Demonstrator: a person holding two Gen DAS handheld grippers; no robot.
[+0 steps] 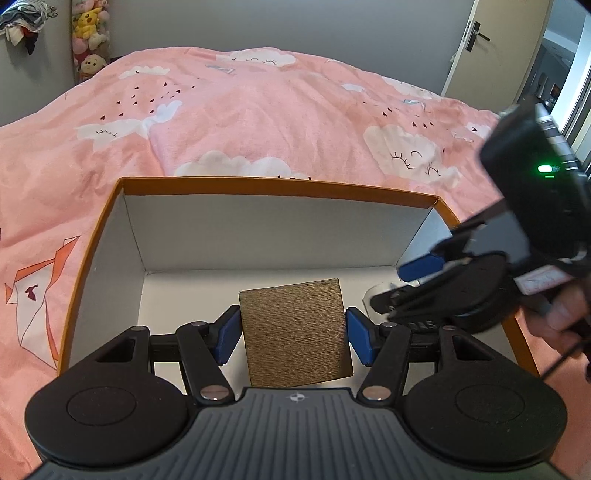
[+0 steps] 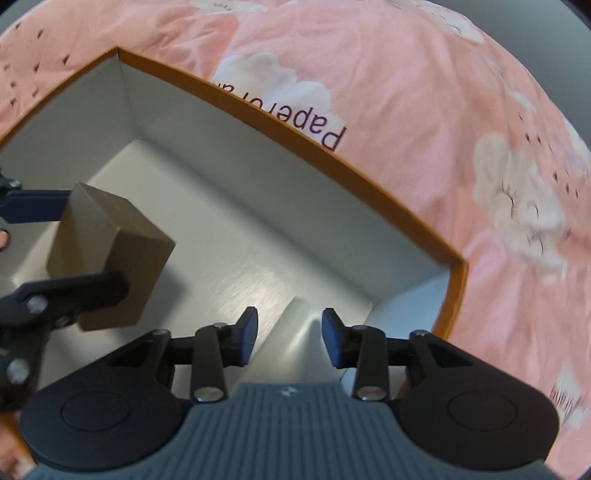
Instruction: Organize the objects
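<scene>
A: Holding a brown block (image 1: 295,328) between its blue pads, the left hand-held gripper (image 1: 291,334) hangs inside an orange-rimmed cardboard box (image 1: 280,186) on a bed with a pink cloud-print duvet (image 1: 258,110). Is the block pinched?

B: It looks so. Both pads sit against its side faces, spread wide, and from the right wrist view the block (image 2: 110,258) appears to be lifted clear of the white box floor, tilted.

A: And the right hand-held gripper (image 2: 290,338)?

B: Its jaws stand partly apart with nothing between the pads, only bare box floor near the box's (image 2: 332,158) corner. In the left wrist view it (image 1: 402,284) crowds in from the right side, its black frame overlapping the box wall there, a green light showing on its body. A person's fingers (image 1: 561,314) grip its handle.

A: Anything near it?

B: A pale, rounded thing lies just under its tip; too blurred to name.

A: Beyond the box?

B: Ahead of the left hand-held gripper, plush toys (image 1: 90,33) stack up in the far left corner; a door (image 1: 491,44) stands open far right.
</scene>
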